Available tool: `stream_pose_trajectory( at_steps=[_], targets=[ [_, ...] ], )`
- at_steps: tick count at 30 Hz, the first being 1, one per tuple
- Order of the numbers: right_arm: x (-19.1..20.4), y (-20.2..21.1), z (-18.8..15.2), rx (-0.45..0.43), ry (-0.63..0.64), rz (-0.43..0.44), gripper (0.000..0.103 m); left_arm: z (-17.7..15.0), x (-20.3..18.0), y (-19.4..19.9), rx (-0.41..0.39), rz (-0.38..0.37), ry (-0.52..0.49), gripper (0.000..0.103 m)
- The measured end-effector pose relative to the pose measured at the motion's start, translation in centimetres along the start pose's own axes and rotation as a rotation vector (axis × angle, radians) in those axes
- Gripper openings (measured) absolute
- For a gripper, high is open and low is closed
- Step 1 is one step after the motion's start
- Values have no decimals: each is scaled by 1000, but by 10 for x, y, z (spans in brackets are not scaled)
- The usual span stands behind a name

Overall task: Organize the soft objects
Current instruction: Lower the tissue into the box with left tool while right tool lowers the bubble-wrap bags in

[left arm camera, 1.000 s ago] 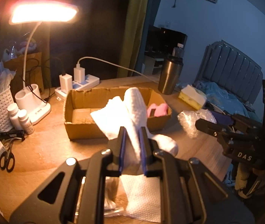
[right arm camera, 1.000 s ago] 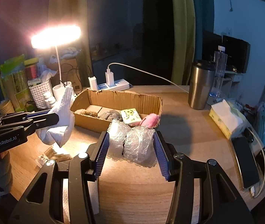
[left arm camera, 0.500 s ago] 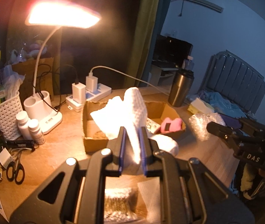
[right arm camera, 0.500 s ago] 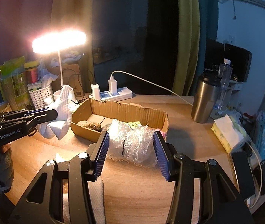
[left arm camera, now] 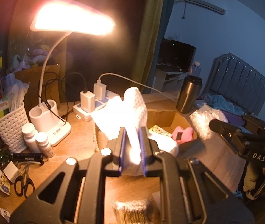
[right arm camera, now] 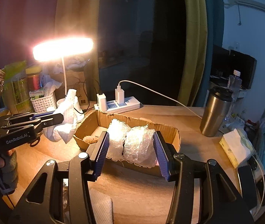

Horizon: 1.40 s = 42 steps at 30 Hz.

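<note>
My left gripper (left arm camera: pixel 132 130) is shut on a white cloth (left arm camera: pixel 130 108) and holds it in the air, left of the open cardboard box (right arm camera: pixel 95 119); the cloth also shows in the right wrist view (right arm camera: pixel 67 119). My right gripper (right arm camera: pixel 130 140) is shut on a wad of bubble wrap (right arm camera: pixel 132 141), held just in front of the box; the wad also shows in the left wrist view (left arm camera: pixel 205 119). Inside the box (left arm camera: pixel 177 117) lie a pink soft toy (left arm camera: pixel 182 133), a yellow smiley item (left arm camera: pixel 157 130) and a brown fuzzy thing (right arm camera: pixel 90 140).
A lit desk lamp (left arm camera: pixel 72 22) stands at the back left beside a white basket (left arm camera: pixel 9 127), two small bottles (left arm camera: pixel 35 140) and scissors (left arm camera: pixel 23 183). A power strip (right arm camera: pixel 119 104) lies behind the box. A steel tumbler (right arm camera: pixel 216 110) and tissue pack (right arm camera: pixel 235 149) stand at right.
Both grippers have risen and moved toward the box, each keeping its hold. The left one has swung left with the cloth; the lamp looms closer.
</note>
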State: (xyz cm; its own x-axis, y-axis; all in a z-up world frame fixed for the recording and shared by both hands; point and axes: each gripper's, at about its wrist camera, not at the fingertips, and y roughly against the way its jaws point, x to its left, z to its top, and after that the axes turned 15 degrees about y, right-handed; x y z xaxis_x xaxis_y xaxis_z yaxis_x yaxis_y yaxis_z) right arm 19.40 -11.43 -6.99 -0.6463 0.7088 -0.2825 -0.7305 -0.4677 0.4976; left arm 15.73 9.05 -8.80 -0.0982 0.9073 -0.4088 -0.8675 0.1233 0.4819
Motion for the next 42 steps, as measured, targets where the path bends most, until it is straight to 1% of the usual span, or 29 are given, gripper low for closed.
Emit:
stream_pose_trajectory(
  at_steps=[8,21,27,32,42],
  targets=[
    [-7,-13,9,-3,1,4,51,11,1,-17,-7,6,0,14],
    [-25,-41,27,-39,-19,25,51,34,-6,-49,-10,30,-36,14],
    [-31,-60,23,-24,-34,44,51,36,-8,-73,13,33,-43,14],
    [-33,-76,19,-6,-47,63,51,30,-4,-96,55,45,-44,14],
    [-31,-112,10,37,-62,108,51,17,14,-134,131,93,-33,15]
  ],
)
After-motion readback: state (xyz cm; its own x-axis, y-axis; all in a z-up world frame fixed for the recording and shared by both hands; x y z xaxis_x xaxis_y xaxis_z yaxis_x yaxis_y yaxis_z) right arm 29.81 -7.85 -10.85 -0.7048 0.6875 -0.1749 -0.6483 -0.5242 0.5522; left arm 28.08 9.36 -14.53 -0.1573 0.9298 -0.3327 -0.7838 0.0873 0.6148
